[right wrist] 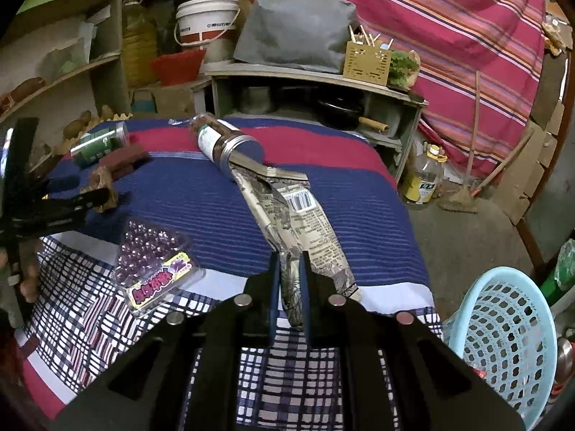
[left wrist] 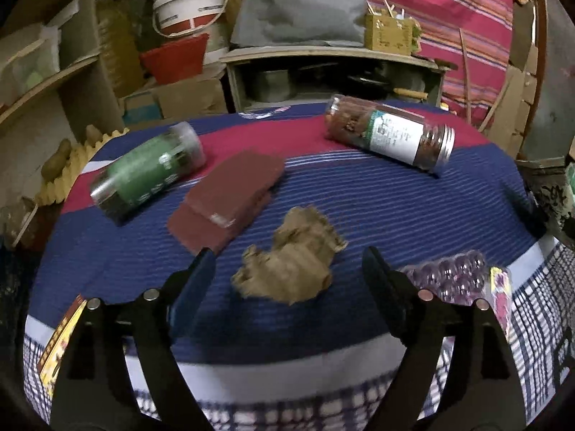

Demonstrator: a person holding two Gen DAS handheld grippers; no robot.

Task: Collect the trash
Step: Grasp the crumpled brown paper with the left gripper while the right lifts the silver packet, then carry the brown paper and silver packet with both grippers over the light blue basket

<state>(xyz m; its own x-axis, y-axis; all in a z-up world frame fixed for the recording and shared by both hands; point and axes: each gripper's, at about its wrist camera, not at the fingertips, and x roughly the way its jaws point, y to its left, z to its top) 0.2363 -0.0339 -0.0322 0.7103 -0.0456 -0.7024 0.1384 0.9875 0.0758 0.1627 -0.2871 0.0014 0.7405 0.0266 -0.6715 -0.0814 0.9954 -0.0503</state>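
Clearly, the left gripper (left wrist: 287, 269) is standing with its jaws wide apart, hovering just short of a crumpled brown paper wad (left wrist: 293, 258) that is lying loose on the striped cloth (left wrist: 395, 208). Nothing is pressing on the wad. It is looking light, soft and springy, so it should be crushing a little under the pads; taking it across its thick middle seems safer than nipping a ragged edge, which could be tearing away.

Moving right, a clear plastic blister tray (right wrist: 154, 262) is sitting near the cloth's front edge. It is likely thin, slick and springy, best pinched at a flat rim.

Further right, the right gripper (right wrist: 289, 287) is clamping its jaws nearly together on the near end of a long printed paper wrapper (right wrist: 302, 215). The far end of the wrapper is reaching to the capped end of a lying jar (right wrist: 219, 140); whether it is touching I cannot tell. The wrapper is looking flimsy and floppy, so it will probably be drooping when carried.

At the far right, a pale blue perforated basket (right wrist: 503, 323) is standing beside the table, the probable place for the trash.
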